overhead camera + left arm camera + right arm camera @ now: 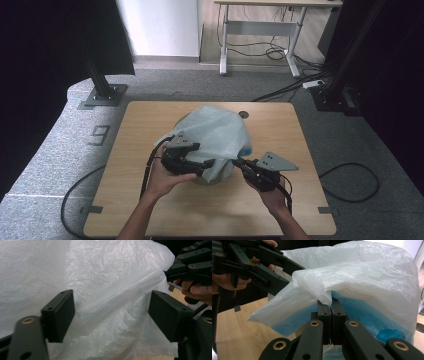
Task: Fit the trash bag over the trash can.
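At table centre, we are fitting a thin white plastic bag [215, 131] over a blue bin [372, 320].

Our right gripper [243, 164] is pinched tight on the bag's hem at about four o'clock; our left gripper [206, 167], jaws apart with film between them, waits at seven o'clock. We judge the film light, limp, slippery and tearable, so grip a gathered fold at the hem.
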{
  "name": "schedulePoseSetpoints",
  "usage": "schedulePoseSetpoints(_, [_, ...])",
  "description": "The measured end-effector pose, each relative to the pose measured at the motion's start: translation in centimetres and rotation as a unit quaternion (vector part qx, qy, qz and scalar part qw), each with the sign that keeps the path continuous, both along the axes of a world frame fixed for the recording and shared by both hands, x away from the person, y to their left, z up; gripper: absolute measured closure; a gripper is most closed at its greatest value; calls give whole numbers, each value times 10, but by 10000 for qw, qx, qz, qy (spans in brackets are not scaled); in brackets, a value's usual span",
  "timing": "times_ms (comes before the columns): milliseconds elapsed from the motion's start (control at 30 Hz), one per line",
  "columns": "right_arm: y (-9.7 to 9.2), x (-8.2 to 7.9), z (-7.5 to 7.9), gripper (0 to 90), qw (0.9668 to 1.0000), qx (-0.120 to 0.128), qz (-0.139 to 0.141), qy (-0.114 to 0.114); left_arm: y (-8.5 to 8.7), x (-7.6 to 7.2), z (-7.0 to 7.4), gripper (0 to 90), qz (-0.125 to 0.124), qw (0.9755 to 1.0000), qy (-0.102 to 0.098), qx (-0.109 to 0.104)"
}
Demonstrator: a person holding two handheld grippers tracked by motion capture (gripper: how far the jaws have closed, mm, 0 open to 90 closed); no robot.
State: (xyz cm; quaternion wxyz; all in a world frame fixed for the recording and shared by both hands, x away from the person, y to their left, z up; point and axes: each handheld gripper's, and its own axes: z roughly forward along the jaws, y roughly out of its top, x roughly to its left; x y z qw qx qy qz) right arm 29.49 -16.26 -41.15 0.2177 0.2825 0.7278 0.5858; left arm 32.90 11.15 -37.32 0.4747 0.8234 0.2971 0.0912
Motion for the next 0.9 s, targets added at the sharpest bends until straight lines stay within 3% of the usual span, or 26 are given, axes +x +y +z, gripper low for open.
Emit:
schedulePoseSetpoints(433, [0,-1,-1,848,10000,-9,76,-32,3,-1,2,656,-134,9990,-15,-416])
schedulePoseSetpoints(600, [-2,-2,-1,823,9999,62,117,-28,2,1,1,766,-263,9984,87,-491])
schedulePoseSetpoints(767, [-4,-4,-1,659,9999,95,71,-77,5,1,2,856,-266,9977,103,-620])
schedulePoseSetpoints(900, [-11,-9,-1,583,9996,208,-3,-209,14,2,7,890,-31,9960,-16,-897])
